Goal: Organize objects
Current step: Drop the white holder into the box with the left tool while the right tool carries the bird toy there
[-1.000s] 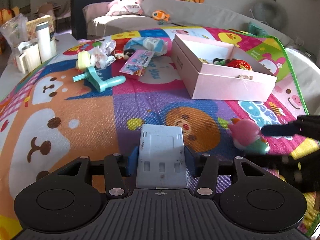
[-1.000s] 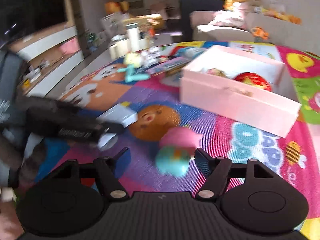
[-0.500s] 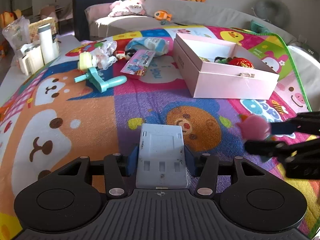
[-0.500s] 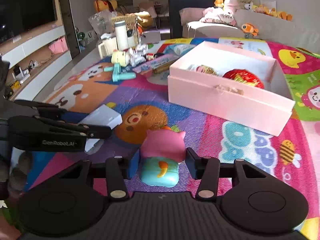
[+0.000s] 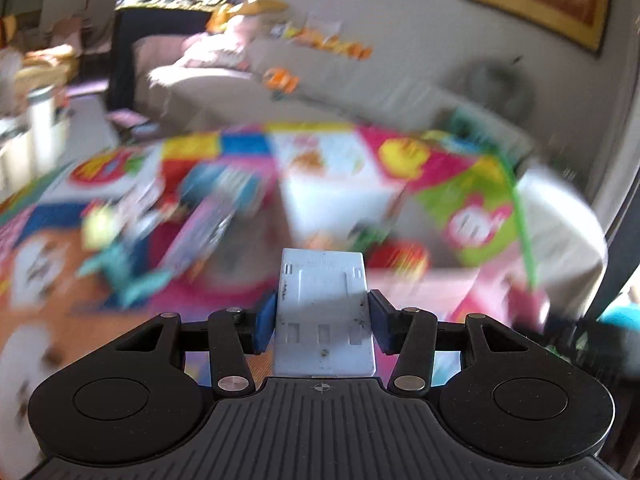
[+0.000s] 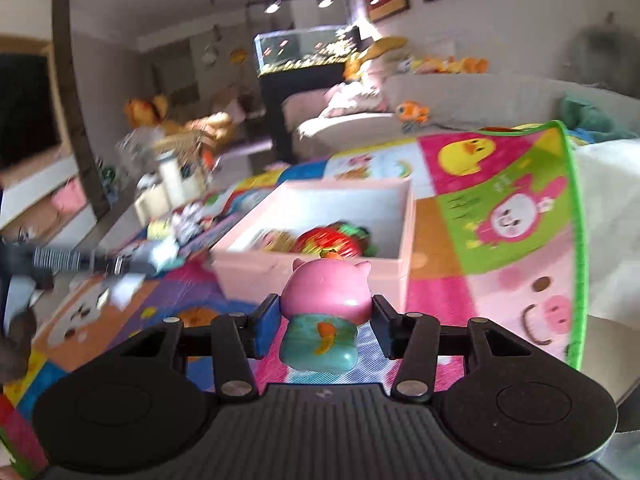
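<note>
Two grippers, each clamped on a toy above the play mat

Both grippers carry something. The left gripper (image 5: 323, 314) grips a flat pale grey plastic piece (image 5: 325, 312) by its side edges, the blue pads (image 5: 265, 322) pressed against it; its near end is cut off by the gripper body, so its full shape cannot be made out. Beyond the fingertips almost everything is smeared by motion blur: the colourful play mat (image 5: 476, 188) shows only as patches, a teal toy (image 5: 128, 276) ahead to the left is a streak, and the pink box and the red thing ahead to the right are barely readable.

The right gripper (image 6: 325, 318) is clenched on a pig figure (image 6: 325, 312) with a pink head and teal body, held at the sides of its head. The figure's lower part is hidden behind the gripper body. Just ahead of the fingertips stands the pink box (image 6: 404, 236), open at the top, with a red ball (image 6: 328, 242) inside; the pig's head covers part of the box's near wall, and other things in the box are too blurred to name. To the left, the other gripper appears as a dark blurred bar (image 6: 72, 260). Farther off, a sofa (image 6: 460, 96) with soft toys lies behind the mat.
</note>
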Motion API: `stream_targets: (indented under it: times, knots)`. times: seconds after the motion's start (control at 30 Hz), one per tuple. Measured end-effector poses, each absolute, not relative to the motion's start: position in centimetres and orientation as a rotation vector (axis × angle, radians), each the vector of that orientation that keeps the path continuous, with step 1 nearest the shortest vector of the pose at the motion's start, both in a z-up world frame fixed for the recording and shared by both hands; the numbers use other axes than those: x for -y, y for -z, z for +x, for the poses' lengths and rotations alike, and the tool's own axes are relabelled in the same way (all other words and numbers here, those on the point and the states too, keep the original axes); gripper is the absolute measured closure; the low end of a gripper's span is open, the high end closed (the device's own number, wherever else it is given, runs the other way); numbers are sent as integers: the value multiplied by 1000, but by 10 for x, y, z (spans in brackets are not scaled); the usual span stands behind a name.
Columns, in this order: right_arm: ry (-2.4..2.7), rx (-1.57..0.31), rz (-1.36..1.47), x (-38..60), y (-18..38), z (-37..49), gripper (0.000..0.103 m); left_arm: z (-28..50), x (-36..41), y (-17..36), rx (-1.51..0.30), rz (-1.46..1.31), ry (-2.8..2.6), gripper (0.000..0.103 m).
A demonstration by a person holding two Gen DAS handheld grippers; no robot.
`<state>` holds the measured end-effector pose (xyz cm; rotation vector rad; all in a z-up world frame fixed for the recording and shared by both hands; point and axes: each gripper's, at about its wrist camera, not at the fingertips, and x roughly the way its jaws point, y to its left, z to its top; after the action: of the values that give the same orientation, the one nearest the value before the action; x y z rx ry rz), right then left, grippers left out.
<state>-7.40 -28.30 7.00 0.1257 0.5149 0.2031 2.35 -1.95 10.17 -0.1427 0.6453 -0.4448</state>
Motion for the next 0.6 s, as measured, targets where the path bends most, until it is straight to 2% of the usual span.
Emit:
stream_targets:
  times: [0.17,0.37,0.6]
  knots:
    - [-170,-502,197,304,-61,-71,55,86,70,-101,-655,-228,476,50]
    - [-135,-515,209,323,-50,-70,55,117,100,-62,-779,-110,353,52]
    - [-118,-499,209,327,-54,-60,55,72,46,-79,-585,-189,366,52]
